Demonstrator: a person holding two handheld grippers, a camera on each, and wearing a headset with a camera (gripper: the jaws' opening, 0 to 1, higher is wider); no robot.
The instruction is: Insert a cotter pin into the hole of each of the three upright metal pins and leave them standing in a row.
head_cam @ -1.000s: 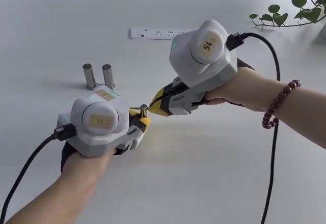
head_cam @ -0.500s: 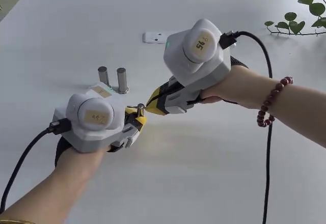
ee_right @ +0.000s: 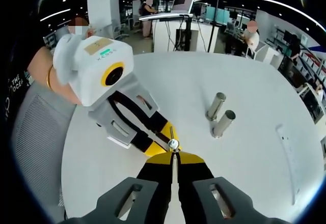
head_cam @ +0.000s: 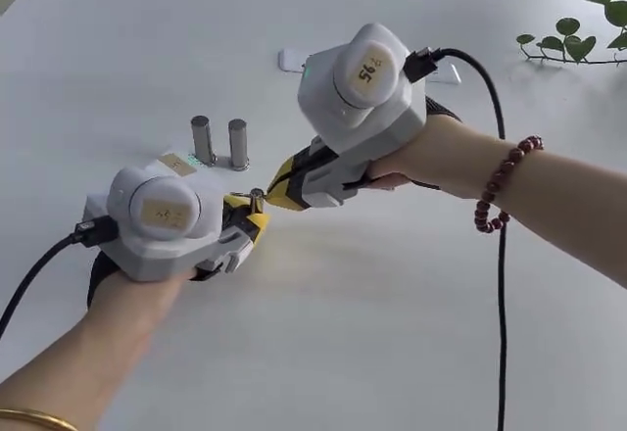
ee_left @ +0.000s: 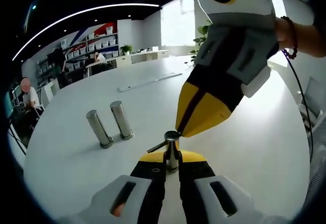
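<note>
White table (head_cam: pixel 392 333): big and bare. It fills most of the head view.

Right gripper (head_cam: pixel 278 194): it comes in from the upper right of the head view and points down and left. In the right gripper view its yellow tongs (ee_right: pixel 174 155) are pressed together. The tip touches the top of the held metal pin. I cannot tell if it pinches the cotter pin.

Left gripper (head_cam: pixel 249 219): low on the left of the head view, pointing right. In the left gripper view its tongs (ee_left: pixel 172 161) are squeezed on the held metal pin, one on each side. The two grippers meet tip to tip.

Plant (head_cam: pixel 578 39): green leaves at the top right corner of the head view, far from the grippers.

Power strip (head_cam: pixel 291 59): white and flat on the table, at the top middle of the head view. The right gripper hides part of it.

Bead bracelet (head_cam: pixel 500 191): dark red beads on the wrist at the right of the head view.

First standing pin (head_cam: pixel 202 139): a grey metal pin, upright on the table, above the left gripper in the head view.

Second standing pin (head_cam: pixel 238 143): just right of the first one, close but not touching it. It is upright too.

Held metal pin (ee_left: pixel 172 150): short and shiny. It sticks up from the left gripper's tongs, in the low middle of the left gripper view.

Cotter pin (ee_left: pixel 157 146): a thin dark rod. It pokes out to the left near the top of the held metal pin.
</note>
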